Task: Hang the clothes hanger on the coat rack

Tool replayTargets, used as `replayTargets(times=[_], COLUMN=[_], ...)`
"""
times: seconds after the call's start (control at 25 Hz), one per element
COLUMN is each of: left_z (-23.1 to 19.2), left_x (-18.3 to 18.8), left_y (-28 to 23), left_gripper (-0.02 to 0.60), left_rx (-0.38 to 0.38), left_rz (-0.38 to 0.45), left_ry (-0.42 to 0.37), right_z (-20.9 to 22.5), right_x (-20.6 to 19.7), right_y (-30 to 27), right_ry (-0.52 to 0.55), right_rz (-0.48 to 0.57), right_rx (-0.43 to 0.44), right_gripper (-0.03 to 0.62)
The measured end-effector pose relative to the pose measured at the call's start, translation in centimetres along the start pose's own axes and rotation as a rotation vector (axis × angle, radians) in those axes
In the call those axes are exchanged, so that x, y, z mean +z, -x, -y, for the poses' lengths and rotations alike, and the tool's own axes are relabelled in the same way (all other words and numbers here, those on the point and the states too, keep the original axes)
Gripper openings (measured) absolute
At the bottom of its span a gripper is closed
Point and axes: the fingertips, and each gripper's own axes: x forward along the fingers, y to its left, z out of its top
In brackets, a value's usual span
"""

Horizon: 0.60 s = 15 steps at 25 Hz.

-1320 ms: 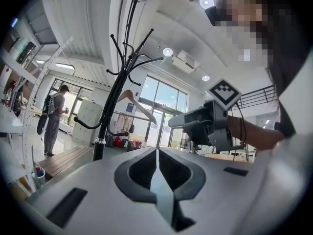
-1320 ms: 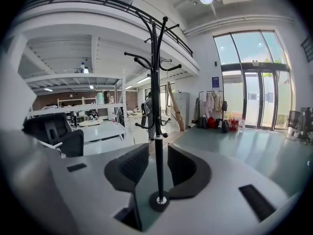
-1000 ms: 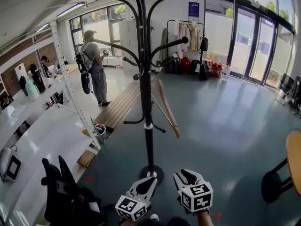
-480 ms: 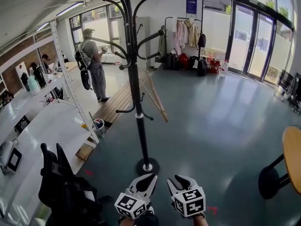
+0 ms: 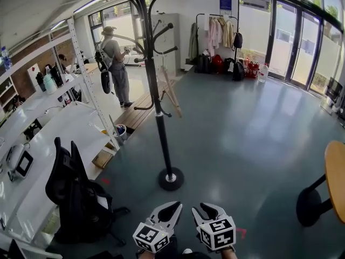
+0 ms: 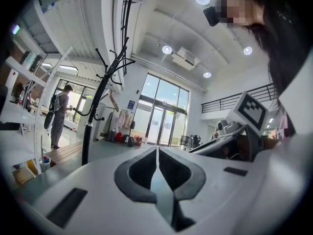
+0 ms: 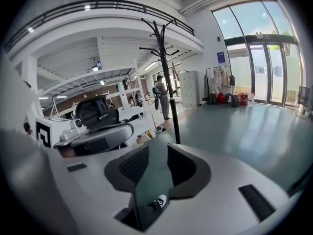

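Observation:
The black coat rack (image 5: 156, 90) stands on its round base in the middle of the floor, some way ahead of me. A wooden clothes hanger (image 5: 171, 93) hangs from one of its arms, on the right side of the pole. Both grippers are low at the bottom edge, well short of the rack and apart from it. The left gripper (image 5: 171, 209) is shut with nothing in it. The right gripper (image 5: 207, 212) is open and empty. The rack (image 6: 88, 131) and the hanger (image 6: 113, 99) also show in the left gripper view, and the rack (image 7: 171, 106) in the right gripper view.
A black office chair (image 5: 75, 198) stands at the left beside white shelving (image 5: 81, 90). A person (image 5: 116, 69) stands behind the rack. A garment rail with clothes (image 5: 218, 34) and bags is at the far wall. A round wooden table (image 5: 337, 177) is at the right edge.
The view has backed away from the coat rack, which now looks smaller and farther off. The hanger stays on the rack. Both grippers remain low and empty.

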Motion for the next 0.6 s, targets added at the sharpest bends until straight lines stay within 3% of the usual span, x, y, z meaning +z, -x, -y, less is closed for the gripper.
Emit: replayTargets(times=[0.32,0.6], left_z=[1.2,2.6], left_x=[0.6,0.5], left_y=[3.6,4.8], left_gripper=[0.000,0.000], left_rx=[0.075,0.062], left_rz=[0.004,0.005], left_ry=[-0.029,-0.033], right_z=[-2.3,-3.2], right_x=[-1.3,-2.2], right_y=[1.4,2.1], right_ry=[0.006,0.010], right_rz=[0.010,0.001], right_rx=[0.055,0.049], right_gripper=[0.126,0.114])
